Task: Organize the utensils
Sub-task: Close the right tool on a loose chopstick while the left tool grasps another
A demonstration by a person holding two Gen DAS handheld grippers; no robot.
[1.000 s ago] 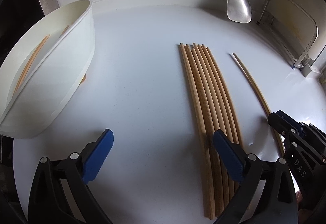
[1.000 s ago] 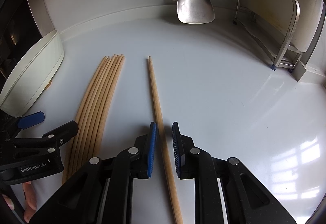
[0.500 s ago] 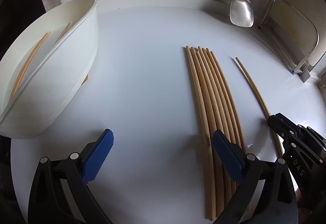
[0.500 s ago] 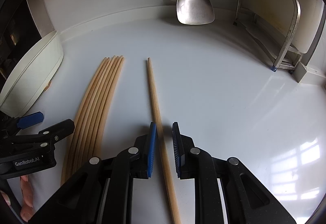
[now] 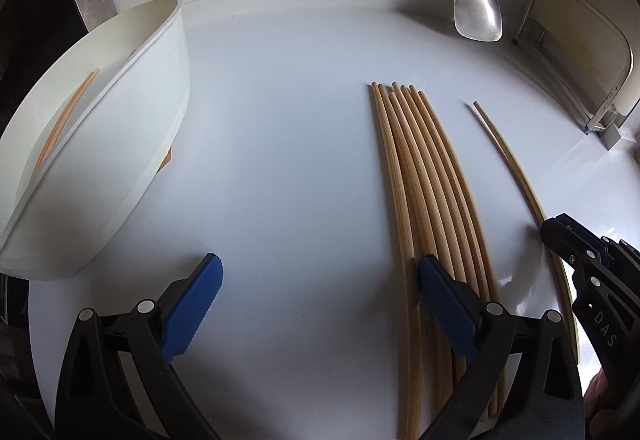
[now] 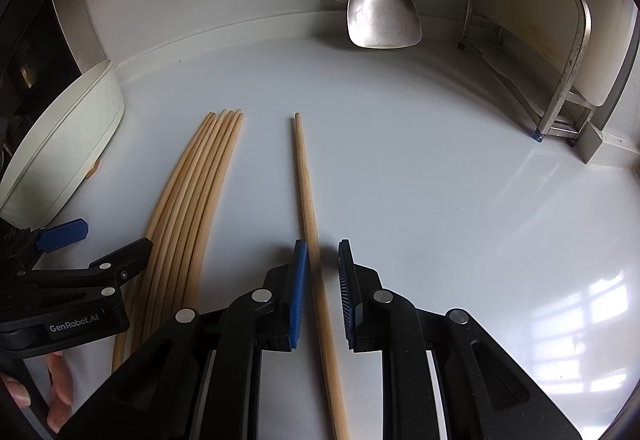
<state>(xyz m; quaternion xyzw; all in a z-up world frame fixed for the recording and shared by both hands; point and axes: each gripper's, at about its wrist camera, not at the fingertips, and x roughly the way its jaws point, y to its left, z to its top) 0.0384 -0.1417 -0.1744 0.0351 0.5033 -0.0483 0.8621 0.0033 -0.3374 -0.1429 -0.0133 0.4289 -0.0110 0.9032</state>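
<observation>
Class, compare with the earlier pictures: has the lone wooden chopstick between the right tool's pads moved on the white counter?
No. The lone wooden chopstick keeps its place relative to the hanging steel spatula in the right wrist view.

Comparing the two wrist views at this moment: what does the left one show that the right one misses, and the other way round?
Only the left wrist view looks inside the white bin, where a chopstick lies, and shows the left claw wide open over bare counter.

Only the right wrist view shows the right claw straddling the single chopstick, narrow gap, pads not visibly pressing, plus window glare.

Both show the chopstick bundle, the hanging spatula and the metal rack.
</observation>
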